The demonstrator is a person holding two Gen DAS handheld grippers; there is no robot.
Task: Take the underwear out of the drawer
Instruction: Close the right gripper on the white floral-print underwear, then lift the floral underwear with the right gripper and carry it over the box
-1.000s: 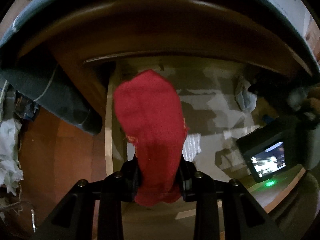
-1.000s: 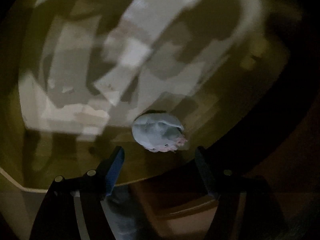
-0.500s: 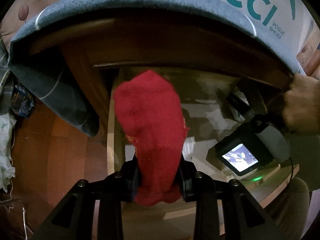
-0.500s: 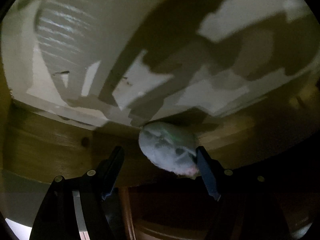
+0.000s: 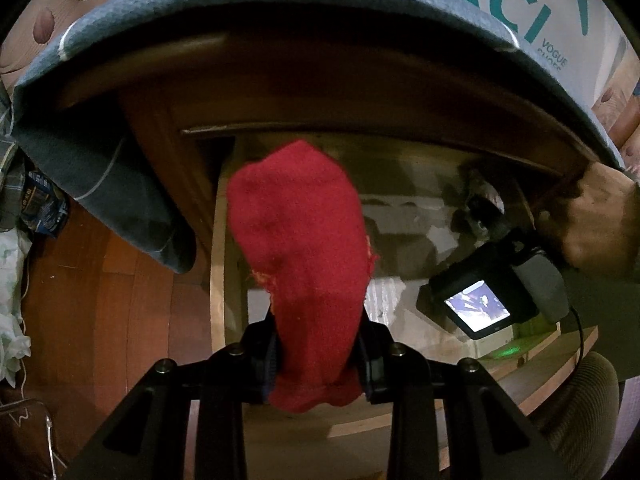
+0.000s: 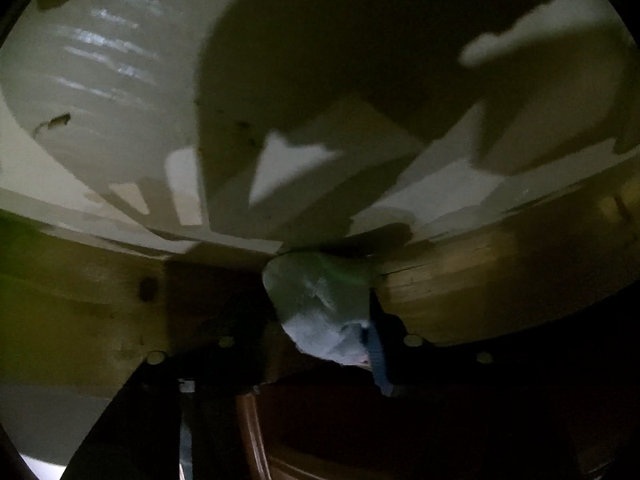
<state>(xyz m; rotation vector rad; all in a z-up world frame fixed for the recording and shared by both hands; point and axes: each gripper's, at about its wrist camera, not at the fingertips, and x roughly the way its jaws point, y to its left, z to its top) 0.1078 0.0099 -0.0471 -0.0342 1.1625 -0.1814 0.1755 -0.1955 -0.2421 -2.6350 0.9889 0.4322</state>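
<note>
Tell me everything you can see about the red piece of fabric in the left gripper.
The red fabric piece looks like a soft, fuzzy knit, folded into a long tongue with a rounded far end and a slightly frayed edge on each side. The left gripper has its jaws shut on its lower part, and a short end sticks out toward the camera. The rest stands out ahead of the jaws above the open drawer, touching nothing else visible. What garment it is cannot be told.

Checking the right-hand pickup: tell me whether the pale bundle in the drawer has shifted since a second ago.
Cannot tell. The pale bundle lies by the drawer's wooden wall as before; the camera came closer, and the right gripper has shut on it.
</note>
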